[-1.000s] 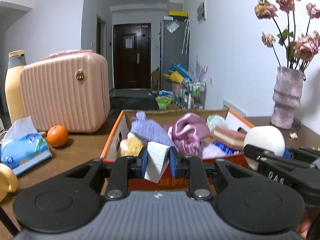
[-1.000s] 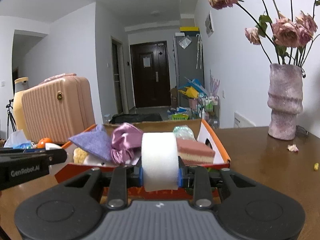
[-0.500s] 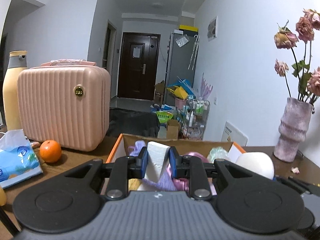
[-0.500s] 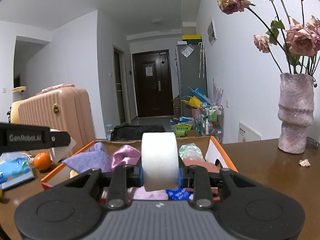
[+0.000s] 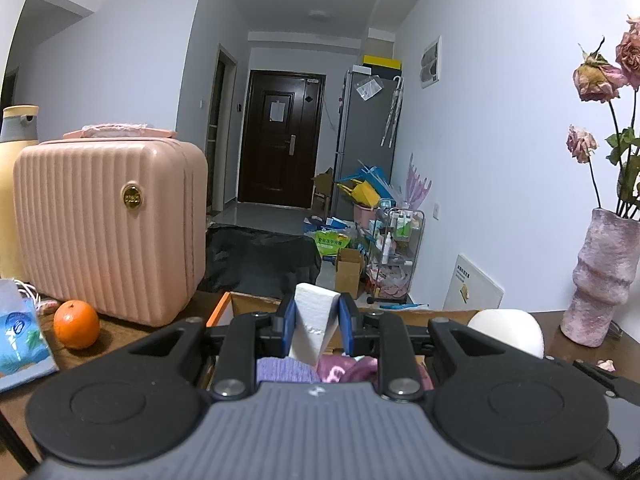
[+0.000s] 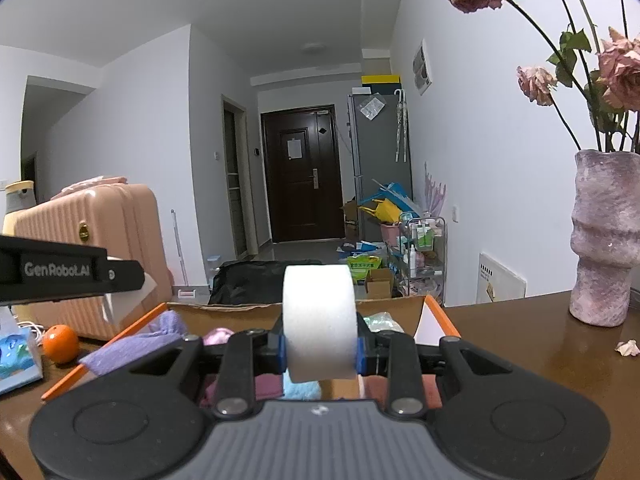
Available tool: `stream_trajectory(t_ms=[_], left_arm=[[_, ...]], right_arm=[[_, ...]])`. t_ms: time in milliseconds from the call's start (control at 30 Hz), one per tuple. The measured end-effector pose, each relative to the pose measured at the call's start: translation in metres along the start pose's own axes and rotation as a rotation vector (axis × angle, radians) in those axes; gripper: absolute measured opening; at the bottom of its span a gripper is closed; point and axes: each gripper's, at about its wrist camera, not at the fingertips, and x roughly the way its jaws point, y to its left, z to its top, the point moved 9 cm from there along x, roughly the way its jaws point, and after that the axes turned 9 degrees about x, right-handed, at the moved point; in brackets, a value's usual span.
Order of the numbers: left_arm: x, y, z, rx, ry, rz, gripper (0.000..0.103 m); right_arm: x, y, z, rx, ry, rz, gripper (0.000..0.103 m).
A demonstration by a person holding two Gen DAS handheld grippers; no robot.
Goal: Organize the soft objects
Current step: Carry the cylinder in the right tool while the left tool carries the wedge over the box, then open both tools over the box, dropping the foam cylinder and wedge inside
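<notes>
My left gripper (image 5: 316, 326) is shut on a white foam wedge (image 5: 314, 320), held over the near part of the orange cardboard box (image 5: 219, 312). Purple cloth (image 5: 282, 370) and pink cloth (image 5: 352, 366) show in the box just under the fingers. My right gripper (image 6: 319, 350) is shut on a white foam cylinder (image 6: 319, 324), also above the orange cardboard box (image 6: 440, 318). A purple cloth (image 6: 132, 346) drapes over the box's left wall. In the left wrist view the white foam cylinder (image 5: 506, 330) appears at the right; the left gripper's arm (image 6: 68, 274) crosses the right wrist view.
A pink ribbed case (image 5: 108, 224), an orange (image 5: 76, 324) and a blue tissue pack (image 5: 20, 336) stand left of the box on the brown table (image 6: 540, 344). A mauve vase (image 6: 604, 236) with dried roses stands at the right. A petal (image 6: 628, 347) lies near it.
Both grippers have moved forward over the box with their foam pieces still held; the box contents have slipped lower in both views and are now mostly hidden beneath the fingers.
</notes>
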Motion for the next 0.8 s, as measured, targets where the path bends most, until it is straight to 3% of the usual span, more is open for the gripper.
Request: stream_trajectory(t_ms=[367, 667, 800], left_arm=[[0.030, 0.001, 0.006, 0.014, -0.005, 0.028, 0.023], [0.050, 0.005, -0.004, 0.032, 0.035, 0.044, 0.023], [0.052, 0.008, -0.006, 0.022, 0.043, 0.028, 0.033]], right_arm=[[0.028, -0.003, 0.006, 0.005, 0.020, 0.017, 0.029], [0.038, -0.005, 0.003, -0.012, 0.051, 0.020, 0.029], [0.041, -0.007, 0.001, -0.012, 0.086, 0.020, 0.030]])
